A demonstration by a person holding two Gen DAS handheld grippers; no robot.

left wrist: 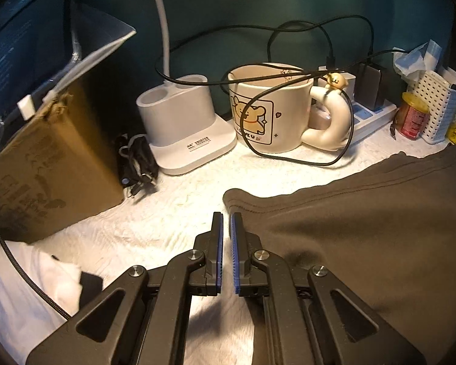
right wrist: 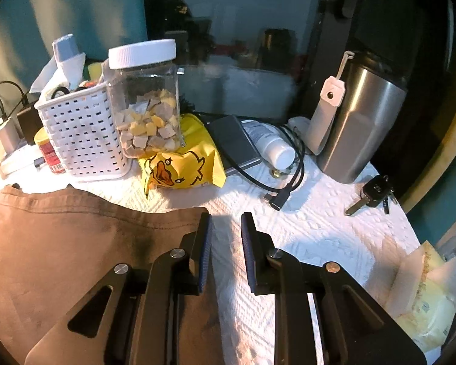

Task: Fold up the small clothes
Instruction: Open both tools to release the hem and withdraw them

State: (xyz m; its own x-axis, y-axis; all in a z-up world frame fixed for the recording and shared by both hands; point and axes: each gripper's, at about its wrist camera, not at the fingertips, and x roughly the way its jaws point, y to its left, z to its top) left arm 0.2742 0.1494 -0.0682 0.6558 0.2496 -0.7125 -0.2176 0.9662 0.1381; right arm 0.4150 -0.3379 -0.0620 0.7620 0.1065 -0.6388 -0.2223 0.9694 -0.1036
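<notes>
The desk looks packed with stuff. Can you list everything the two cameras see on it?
garment: one, brown, flat on the white cover, between the two pairs of fingers
mug: one, cream with a bear print, behind the garment
lamp base: one, white, left of the mug
cardboard box: one, brown, far left
cables: several, black, draped over the mug
basket: one, white, at the back
jar: one, clear with a white lid, beside the basket
duck bag: one, yellow, under the jar
tumbler: one, steel, right
keys: one bunch, dark, near the tumbler
left gripper: fingers nearly shut, empty
right gripper: fingers apart, empty
</notes>
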